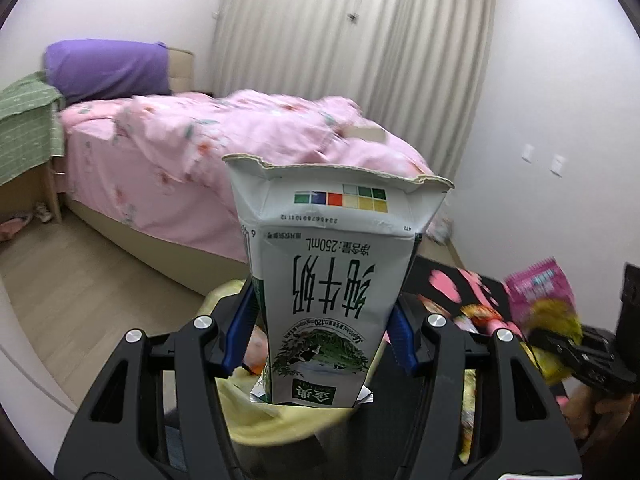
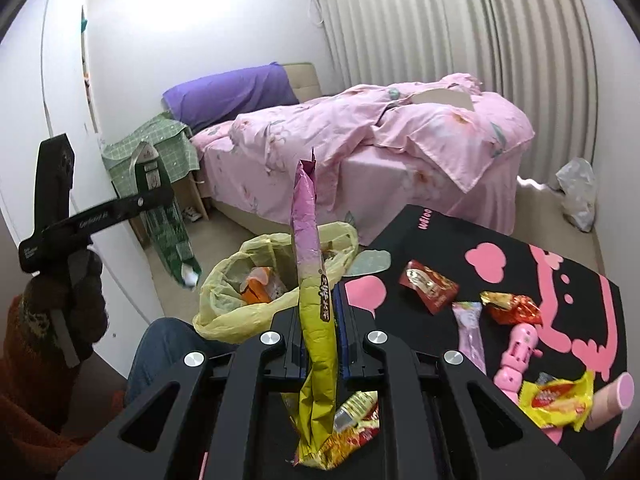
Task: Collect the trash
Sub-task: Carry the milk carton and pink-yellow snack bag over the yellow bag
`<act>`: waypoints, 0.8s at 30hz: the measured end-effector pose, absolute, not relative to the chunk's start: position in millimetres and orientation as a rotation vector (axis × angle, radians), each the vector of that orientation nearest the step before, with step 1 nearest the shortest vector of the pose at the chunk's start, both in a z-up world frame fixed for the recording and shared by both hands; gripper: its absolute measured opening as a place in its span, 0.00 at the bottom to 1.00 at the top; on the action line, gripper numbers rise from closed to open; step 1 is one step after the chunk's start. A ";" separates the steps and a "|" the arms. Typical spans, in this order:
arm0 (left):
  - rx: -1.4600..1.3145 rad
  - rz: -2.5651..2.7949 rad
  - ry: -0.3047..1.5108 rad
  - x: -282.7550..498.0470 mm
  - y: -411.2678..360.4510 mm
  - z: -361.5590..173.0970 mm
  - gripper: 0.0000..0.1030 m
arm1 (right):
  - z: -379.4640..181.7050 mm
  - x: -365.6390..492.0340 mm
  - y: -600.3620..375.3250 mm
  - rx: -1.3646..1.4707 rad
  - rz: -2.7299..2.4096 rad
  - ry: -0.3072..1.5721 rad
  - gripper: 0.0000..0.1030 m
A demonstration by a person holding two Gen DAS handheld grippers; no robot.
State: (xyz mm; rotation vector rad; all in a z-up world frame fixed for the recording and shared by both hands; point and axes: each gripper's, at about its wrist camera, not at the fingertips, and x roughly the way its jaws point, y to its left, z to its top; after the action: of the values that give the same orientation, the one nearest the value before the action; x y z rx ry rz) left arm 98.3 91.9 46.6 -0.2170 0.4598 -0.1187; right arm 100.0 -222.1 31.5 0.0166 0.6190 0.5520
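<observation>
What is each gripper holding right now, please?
Left gripper: closed on the milk carton.
Right gripper: closed on a pink and yellow snack wrapper.

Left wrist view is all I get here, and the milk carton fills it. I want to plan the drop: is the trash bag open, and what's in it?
Observer: Yes, the yellow trash bag gapes open beside the black mat; an orange wrapper lies inside.
Operator: What does the right gripper hold?
Observer: The right gripper is shut on a long pink and yellow wrapper, edge-on.
Operator: Any trash left on the mat?
Observer: Several: a red wrapper, a red-gold one, a yellow one.
</observation>
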 end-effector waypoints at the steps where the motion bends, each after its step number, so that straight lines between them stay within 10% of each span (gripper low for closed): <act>1: -0.227 -0.103 0.453 101.1 97.6 44.8 0.53 | 30.8 103.8 -218.5 0.012 0.557 0.622 0.12; 24: -0.369 -0.113 0.845 217.0 117.4 -121.5 0.52 | -29.2 263.4 -91.2 -0.070 0.737 0.835 0.12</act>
State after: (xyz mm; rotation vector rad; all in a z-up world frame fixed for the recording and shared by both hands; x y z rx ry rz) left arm 217.0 117.4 -121.5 -0.3687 0.8455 -0.1132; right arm 263.4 -91.2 -29.2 -0.0702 0.8347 0.7373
